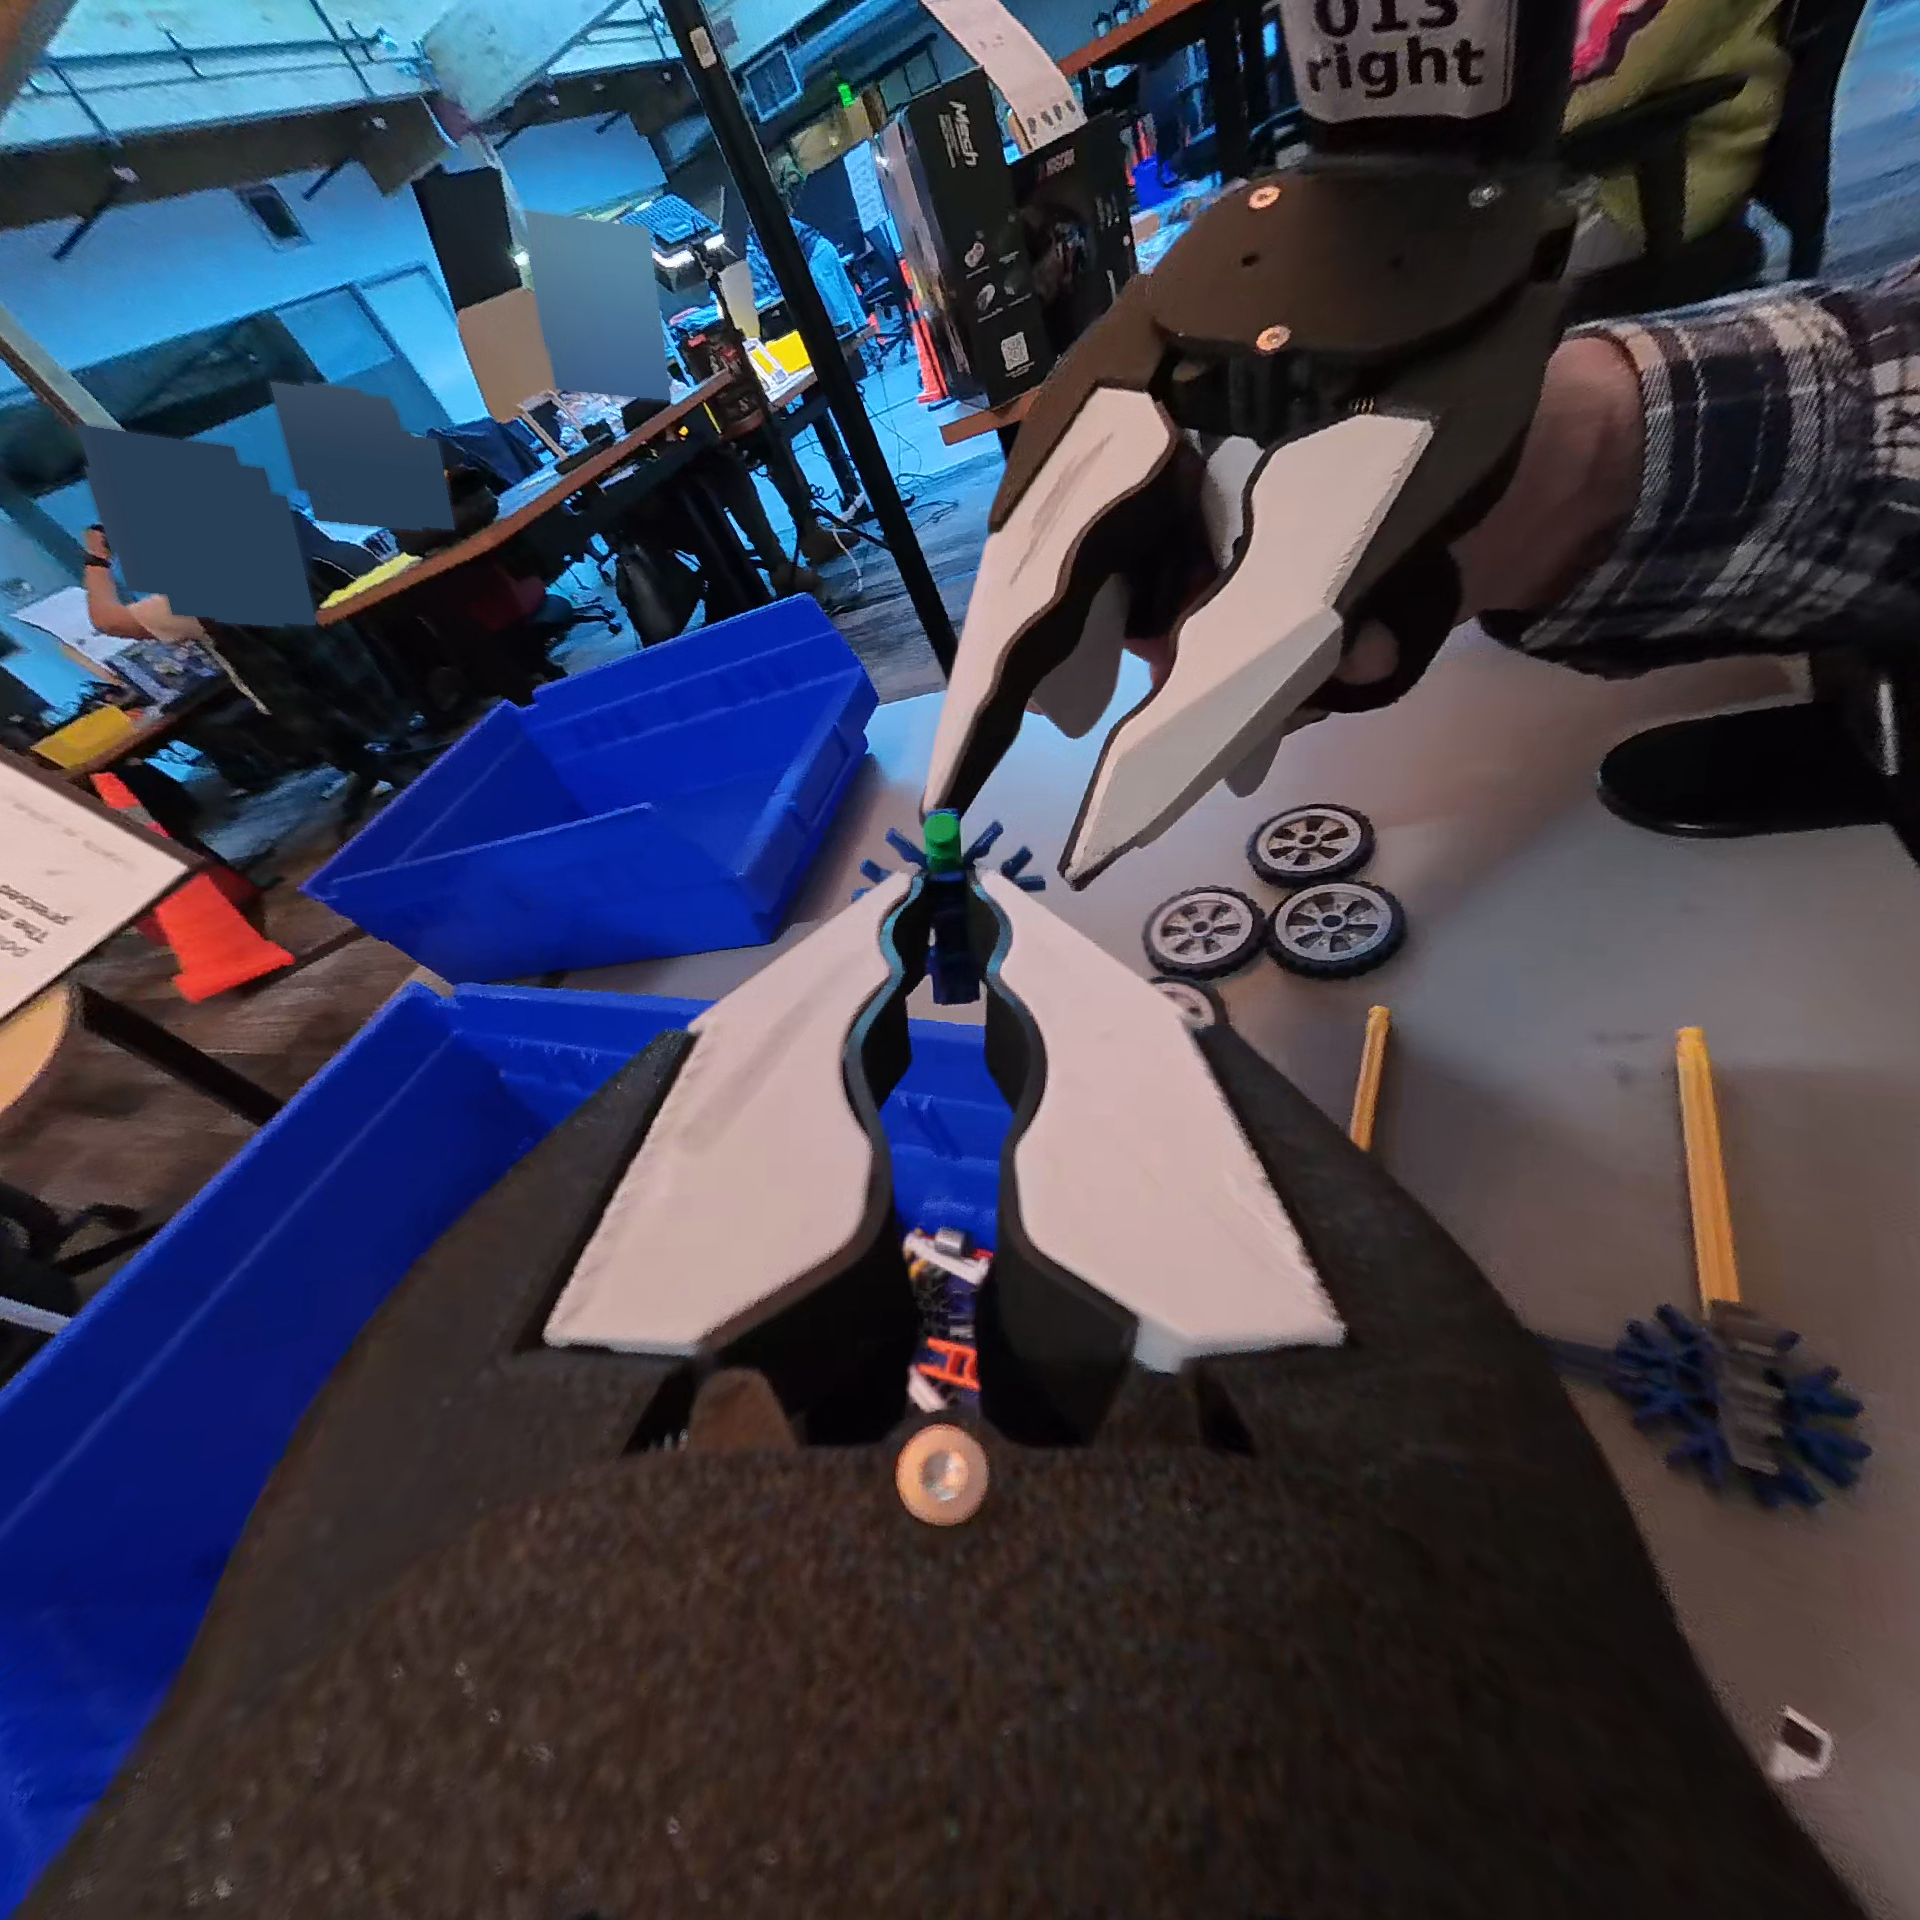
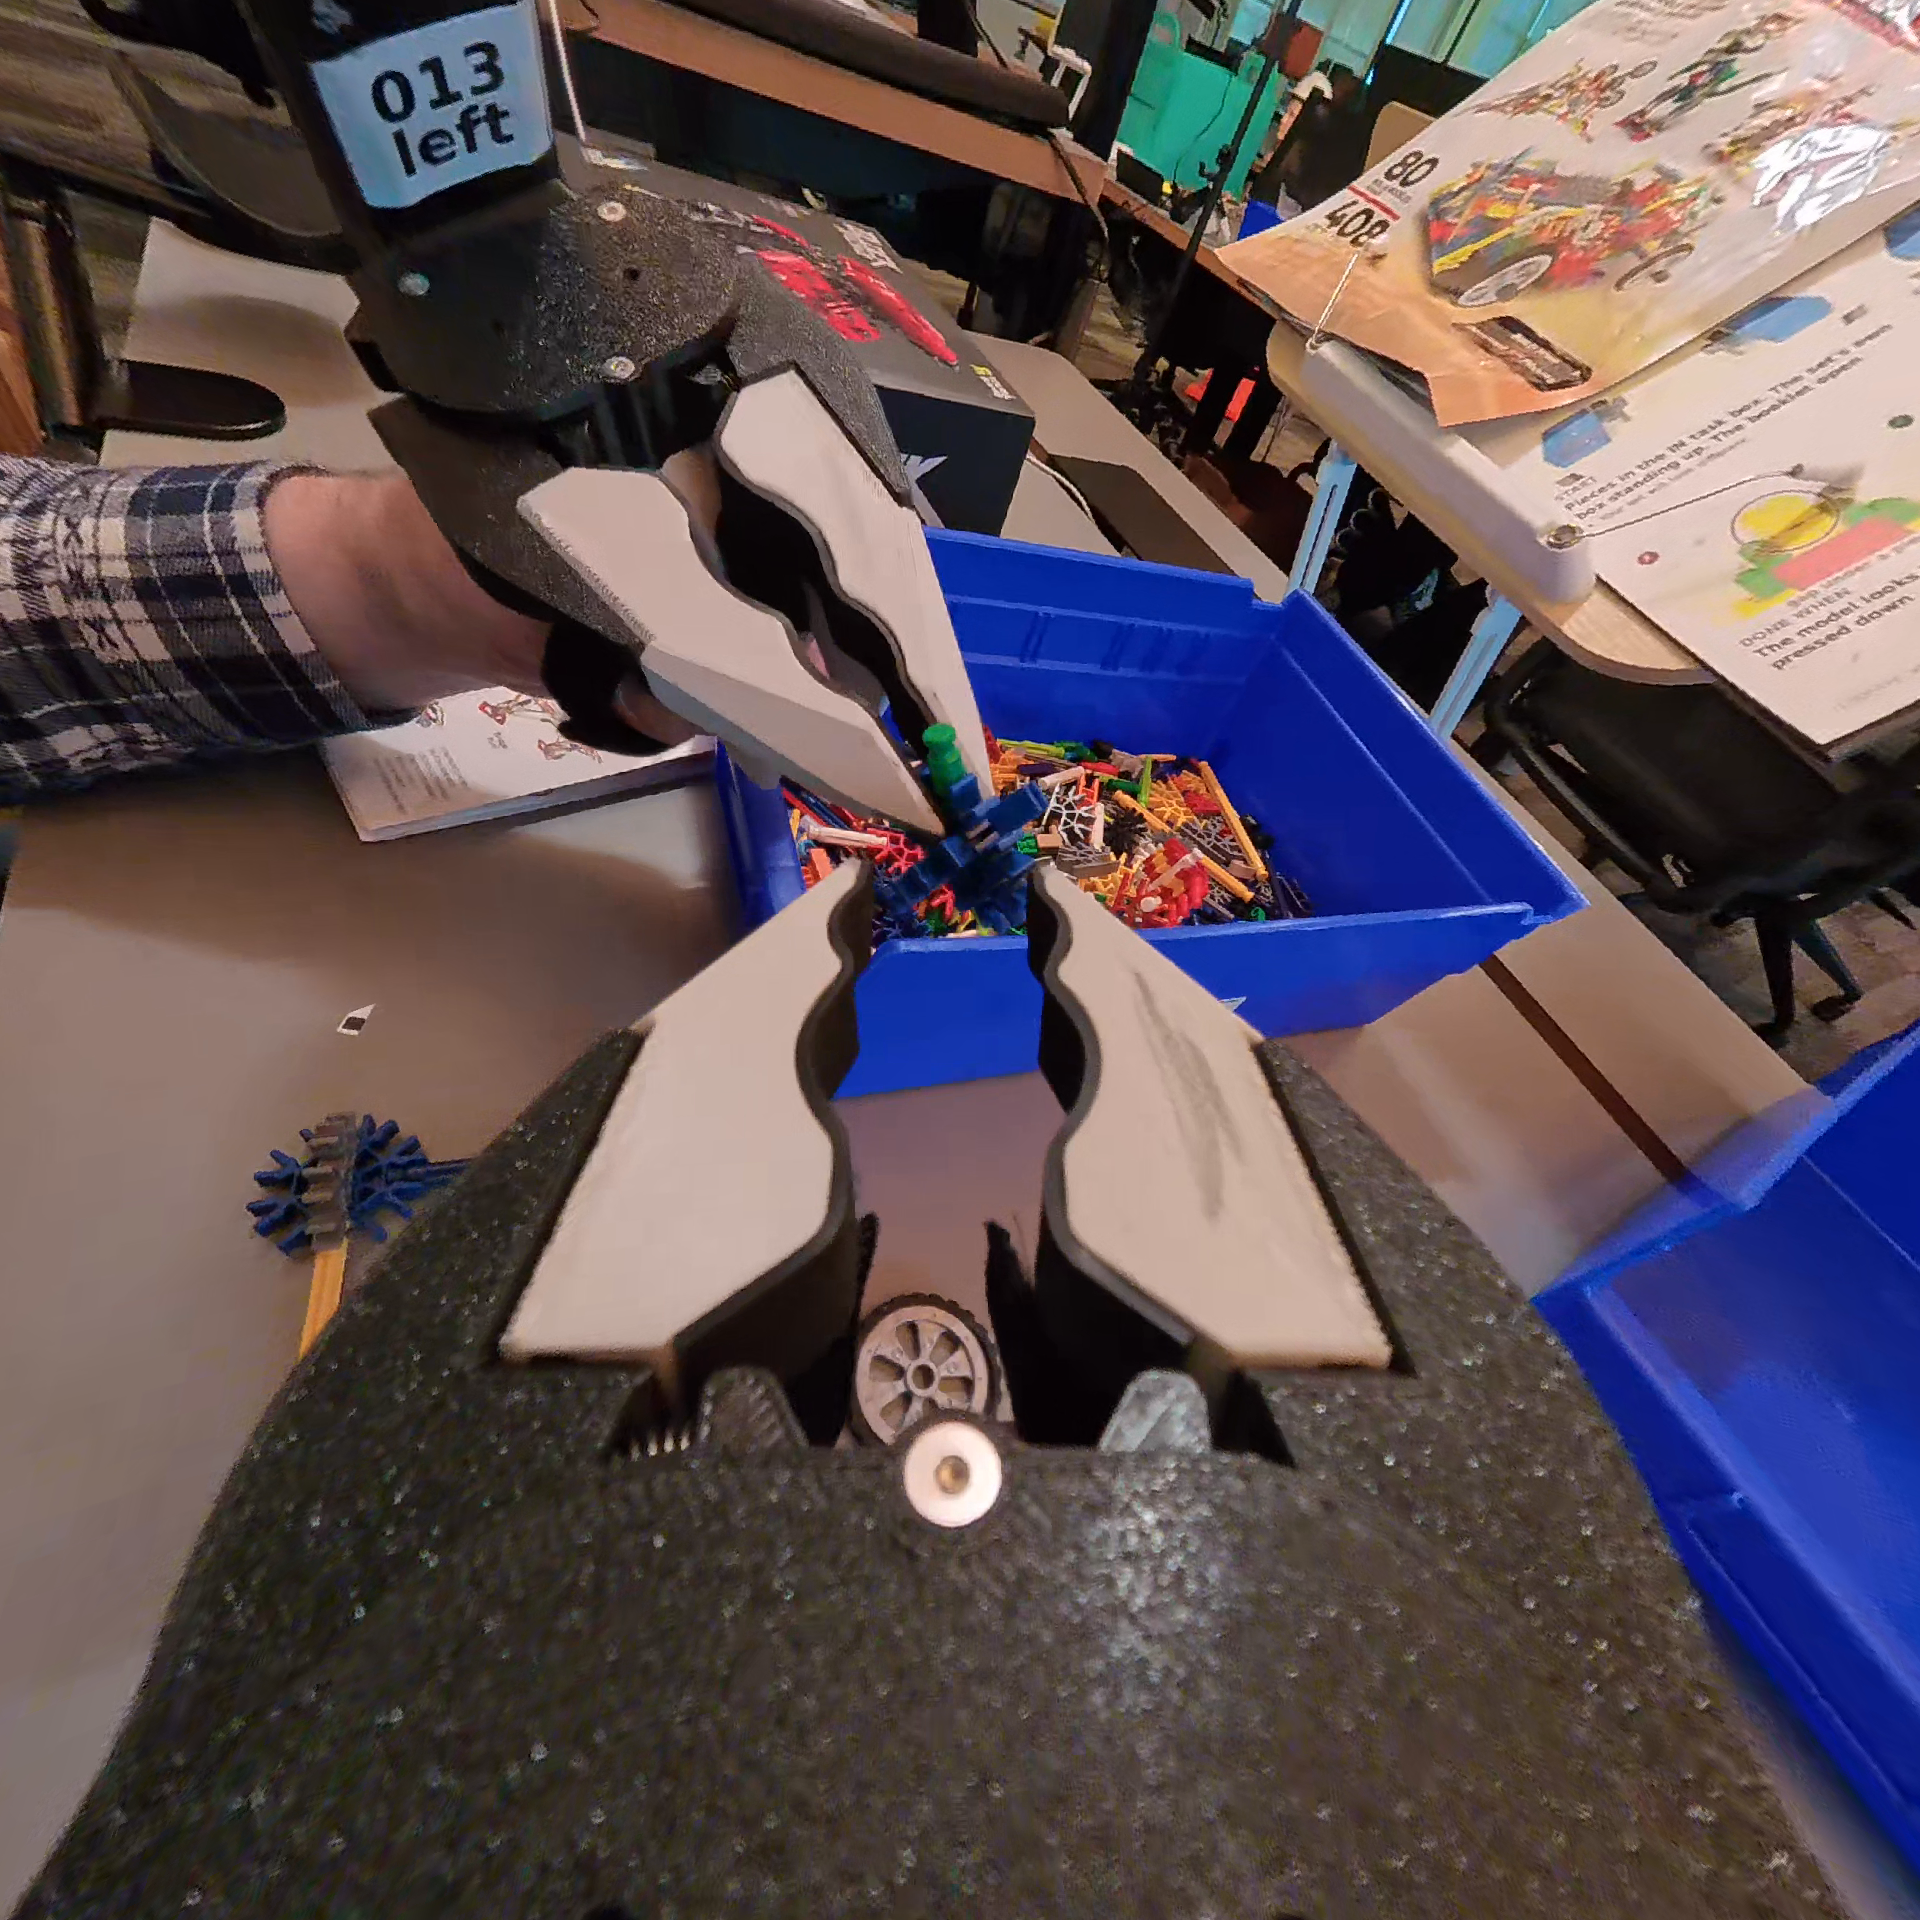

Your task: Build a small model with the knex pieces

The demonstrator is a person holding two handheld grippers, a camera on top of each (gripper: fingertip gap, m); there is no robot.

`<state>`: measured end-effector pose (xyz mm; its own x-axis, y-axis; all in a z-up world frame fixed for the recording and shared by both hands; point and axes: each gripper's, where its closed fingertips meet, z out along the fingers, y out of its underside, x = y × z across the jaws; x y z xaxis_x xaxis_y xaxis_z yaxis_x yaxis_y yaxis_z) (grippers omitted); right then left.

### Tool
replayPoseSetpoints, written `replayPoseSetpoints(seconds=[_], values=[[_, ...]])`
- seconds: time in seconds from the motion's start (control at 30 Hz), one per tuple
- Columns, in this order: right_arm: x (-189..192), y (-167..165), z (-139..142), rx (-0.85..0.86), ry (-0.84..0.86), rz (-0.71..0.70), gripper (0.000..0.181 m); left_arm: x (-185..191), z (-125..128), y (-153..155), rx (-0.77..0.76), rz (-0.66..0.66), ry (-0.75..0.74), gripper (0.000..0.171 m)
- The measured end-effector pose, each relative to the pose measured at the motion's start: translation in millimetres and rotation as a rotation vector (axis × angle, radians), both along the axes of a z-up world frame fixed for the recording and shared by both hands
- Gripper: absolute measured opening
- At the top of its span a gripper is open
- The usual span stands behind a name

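The left gripper (image 1: 943, 883) has its jaws drawn narrow and clamped on a small blue connector piece (image 1: 951, 940) with a green peg (image 1: 942, 840) standing out of its top; in the right wrist view the same piece (image 2: 971, 831) sits pinched at the left gripper's tips, above a blue bin (image 2: 1351, 727) full of mixed coloured construction parts; the right gripper (image 2: 951, 883) hangs just beside the piece with its jaws wide and nothing between them, one tip close to the green peg (image 2: 943, 753); on the grey worktop (image 1: 1558, 1039) lie three grey wheels (image 1: 1330, 925), two yellow rods (image 1: 1704, 1164) and a blue snowflake cluster (image 1: 1745, 1403); a second blue bin (image 1: 623, 790) stands farther off; an open booklet (image 2: 499, 758) lies beside the full bin.
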<state>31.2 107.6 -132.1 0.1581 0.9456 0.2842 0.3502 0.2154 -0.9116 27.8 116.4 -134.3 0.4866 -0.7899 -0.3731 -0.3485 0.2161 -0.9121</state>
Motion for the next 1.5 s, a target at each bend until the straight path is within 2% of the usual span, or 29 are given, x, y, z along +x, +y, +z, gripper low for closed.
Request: replayPoseSetpoints(seconds=[0.17, 0.67, 0.93, 1.07, 1.5], values=[[2.4, 1.6, 2.9, 0.010, 0.008, -0.010, 0.024, 1.3, -0.7, 2.1, 0.082, 0.047, 0.066, 0.003], [3.3, 0.2, 10.2, 0.033, 0.041, -0.018, 0.022, 3.0, -10.8, 4.8, 0.096, 0.068, 0.129, 0.003], [3.5, 0.3, 6.9, -0.039, 0.045, -0.012, 0.021, 6.1, -9.8, 3.0, 0.131, 0.072, 0.150, 0.004], [6.1, 0.8, 13.1, -0.085, 0.086, -0.002, 0.014, 5.9, -9.9, 3.2, 0.137, 0.078, 0.157, 0.003], [5.2, 4.2, 6.2, -0.020, 0.035, -0.034, 0.000, 8.6, -11.1, 3.7, 0.145, 0.087, 0.175, 0.004]])
